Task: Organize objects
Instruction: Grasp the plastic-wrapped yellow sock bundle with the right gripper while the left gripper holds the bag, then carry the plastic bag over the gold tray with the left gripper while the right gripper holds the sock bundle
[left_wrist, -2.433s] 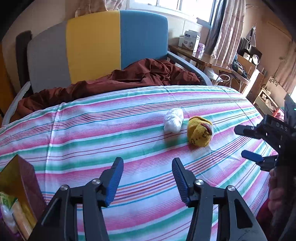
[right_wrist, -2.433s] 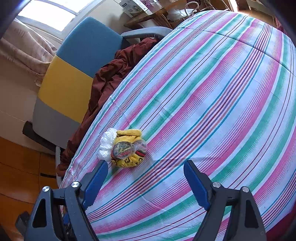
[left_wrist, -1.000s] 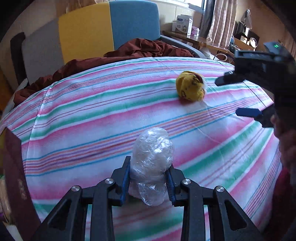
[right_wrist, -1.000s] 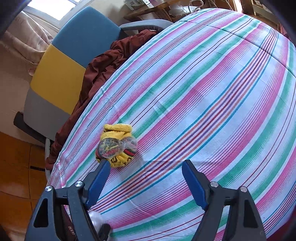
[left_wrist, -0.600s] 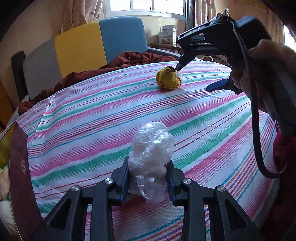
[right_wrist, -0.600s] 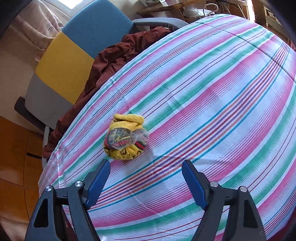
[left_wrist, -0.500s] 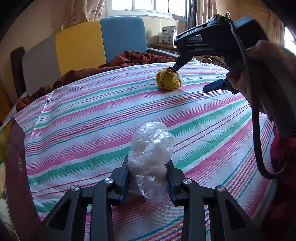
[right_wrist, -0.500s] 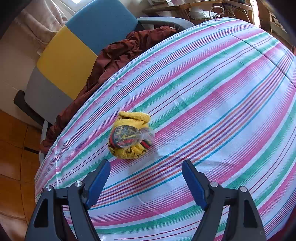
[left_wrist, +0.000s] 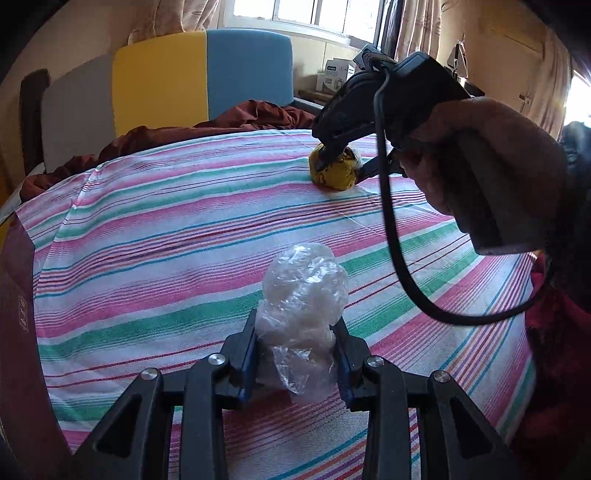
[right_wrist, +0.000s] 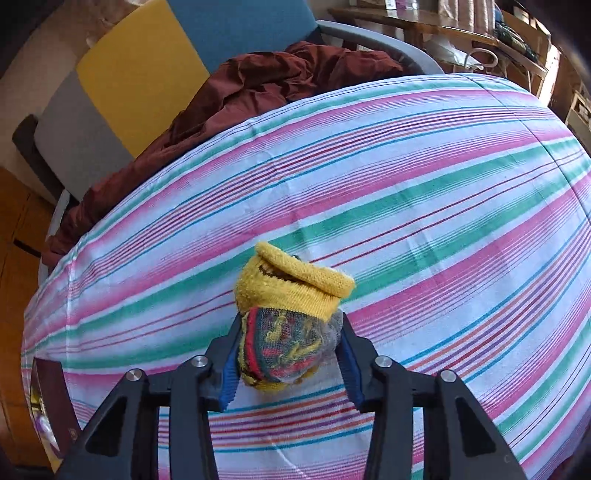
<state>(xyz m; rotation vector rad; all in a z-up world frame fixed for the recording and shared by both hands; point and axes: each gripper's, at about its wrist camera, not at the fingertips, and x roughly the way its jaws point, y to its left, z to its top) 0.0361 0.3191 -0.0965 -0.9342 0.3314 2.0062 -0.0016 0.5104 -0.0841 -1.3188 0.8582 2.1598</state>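
The cloth (left_wrist: 184, 229) over the table is white, striped in pink, green, blue, red and purple. The sock ball (right_wrist: 291, 321) is yellow knit with dark markings, its inner fold patterned in red, green and grey. The bag (left_wrist: 303, 295) is clear, cloudy plastic. Both grippers are black with blue pads (right_wrist: 229, 365). The chair (left_wrist: 199, 70) has grey, yellow and blue panels, with maroon fabric (right_wrist: 258, 85) bunched on it.

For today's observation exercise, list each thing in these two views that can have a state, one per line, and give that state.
Left gripper: shut on the plastic-wrapped bundle.
Plastic-wrapped bundle: held between the fingers, above the striped cloth.
Right gripper: closing around the yellow sock bundle.
Yellow sock bundle: rolled up, between the fingers, on the cloth.
Maroon blanket: crumpled on the chair.
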